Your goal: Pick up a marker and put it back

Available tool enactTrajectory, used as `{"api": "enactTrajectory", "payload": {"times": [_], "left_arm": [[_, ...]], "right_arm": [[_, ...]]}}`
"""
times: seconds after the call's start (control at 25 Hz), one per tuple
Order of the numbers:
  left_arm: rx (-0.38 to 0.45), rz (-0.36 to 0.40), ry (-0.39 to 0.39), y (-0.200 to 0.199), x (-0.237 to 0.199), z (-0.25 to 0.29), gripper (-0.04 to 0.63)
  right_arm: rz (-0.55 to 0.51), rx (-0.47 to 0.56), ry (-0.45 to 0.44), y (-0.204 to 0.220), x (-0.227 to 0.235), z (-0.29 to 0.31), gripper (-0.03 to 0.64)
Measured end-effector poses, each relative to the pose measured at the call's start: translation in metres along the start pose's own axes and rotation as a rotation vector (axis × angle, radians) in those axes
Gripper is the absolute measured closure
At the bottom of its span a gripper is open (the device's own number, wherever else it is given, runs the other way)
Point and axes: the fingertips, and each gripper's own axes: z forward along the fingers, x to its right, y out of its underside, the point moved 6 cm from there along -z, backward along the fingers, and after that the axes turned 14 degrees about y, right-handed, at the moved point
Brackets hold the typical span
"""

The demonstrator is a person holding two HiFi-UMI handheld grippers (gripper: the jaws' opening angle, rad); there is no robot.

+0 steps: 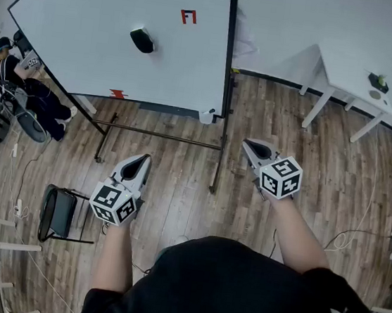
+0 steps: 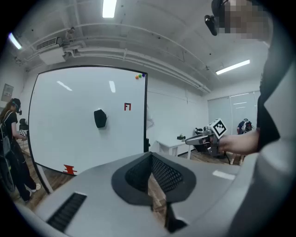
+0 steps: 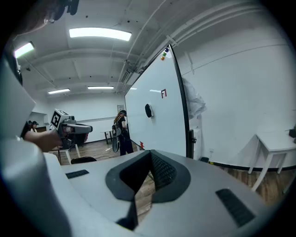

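Note:
A large whiteboard (image 1: 111, 42) on a wheeled stand faces me; on it are a black eraser (image 1: 143, 40), a red drawn mark (image 1: 188, 17) and a small red object (image 1: 118, 94) near its lower edge that may be a marker. My left gripper (image 1: 142, 158) is held in the air in front of the board's lower right part, jaws together and empty. To its right my right gripper (image 1: 246, 143) is also shut and empty, pointing past the board's right edge. In the gripper views, the left gripper (image 2: 150, 156) and right gripper (image 3: 150, 152) hold nothing.
The board's stand post and foot (image 1: 216, 169) stand between the two grippers. A black chair (image 1: 58, 213) is at lower left and a white table (image 1: 348, 72) at upper right. A person (image 1: 22, 74) sits at far left. Cables (image 1: 345, 241) lie on the wooden floor.

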Motion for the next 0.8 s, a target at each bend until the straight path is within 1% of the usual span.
{"api": "enactTrajectory", "payload": {"times": [0.28, 0.4, 0.6, 0.8], "left_arm": [[-0.005, 0.008, -0.003, -0.003, 0.017, 0.011, 0.584], [-0.01, 0.015, -0.001, -0.004, 0.02, 0.015, 0.584], [-0.011, 0.012, 0.007, 0.0, 0.013, 0.021, 0.584], [0.001, 0.0, 0.028, 0.006, -0.012, 0.03, 0.584]], "right_arm": [[0.003, 0.002, -0.012, 0.005, 0.009, -0.009, 0.621], [0.01, 0.019, -0.003, 0.004, 0.017, -0.011, 0.621], [0.015, 0.03, 0.02, 0.001, 0.026, -0.003, 0.621], [0.033, 0.024, 0.062, 0.007, 0.026, 0.019, 0.621]]}}
